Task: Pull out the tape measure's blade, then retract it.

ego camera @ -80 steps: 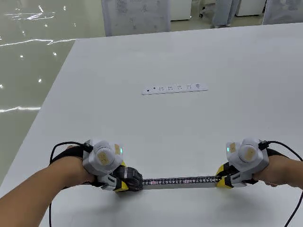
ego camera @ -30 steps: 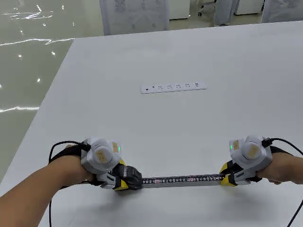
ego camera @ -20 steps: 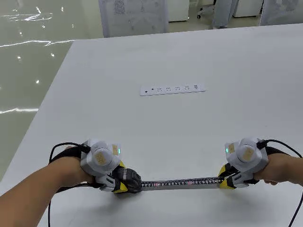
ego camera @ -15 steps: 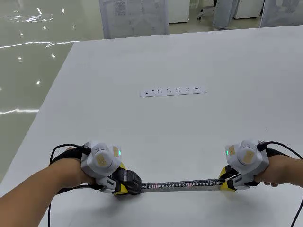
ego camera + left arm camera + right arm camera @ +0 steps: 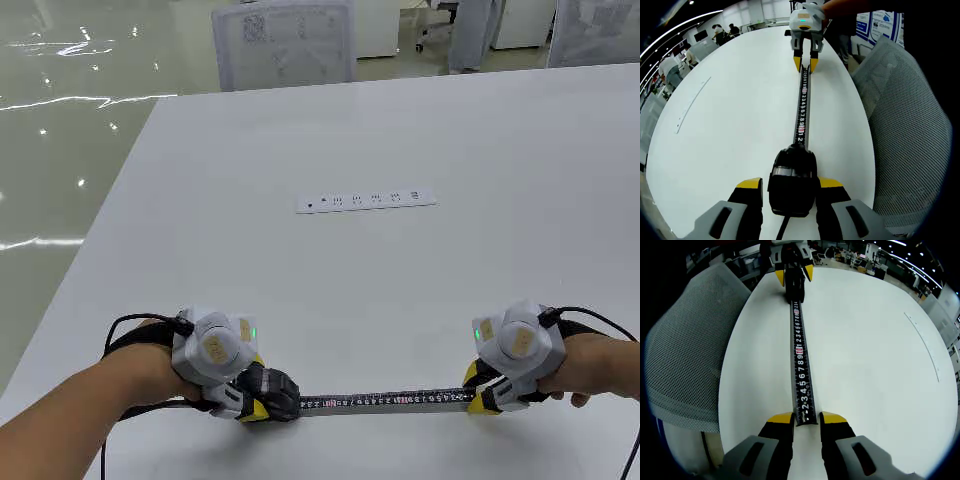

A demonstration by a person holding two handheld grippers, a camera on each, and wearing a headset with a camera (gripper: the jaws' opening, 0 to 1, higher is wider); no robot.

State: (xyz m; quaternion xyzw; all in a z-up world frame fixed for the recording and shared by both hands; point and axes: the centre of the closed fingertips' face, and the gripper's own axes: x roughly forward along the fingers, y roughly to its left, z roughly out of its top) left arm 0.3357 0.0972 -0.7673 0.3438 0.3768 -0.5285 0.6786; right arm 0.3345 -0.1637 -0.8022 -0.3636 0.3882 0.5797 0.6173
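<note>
"Head view, left to right: what do you list on the bench?"

"Entry one, near left: my left gripper [image 5: 258,392]. Its jaws are pressed together on the black body of the tape measure [image 5: 277,393], one yellow tip on each side. It sits close to the near edge of the white table [image 5: 400,290]."

"And next along?"

"Entry two, centre: the blade [image 5: 385,401]. It is drawn out of the body and runs straight to the right, parallel to the near edge, numbers facing up. Whether it lies on the tabletop or hangs just above it, I cannot tell."

"What is at its right end?"

"Entry three, near right: my right gripper [image 5: 476,392], jaws pinching the blade's tip. In the right gripper view the two yellow tips close on the end of the blade from either side, with the lowest numbers nearest them. The left gripper and the black body are at the far end of the strip."

"Anything else?"

"Entry four, mid-table on the far side: a white power strip [image 5: 366,201], lying flat, well apart from the tape measure. Entry five, beside the table's near edge in both gripper views: a grey mesh chair back [image 5: 905,125]."
</note>
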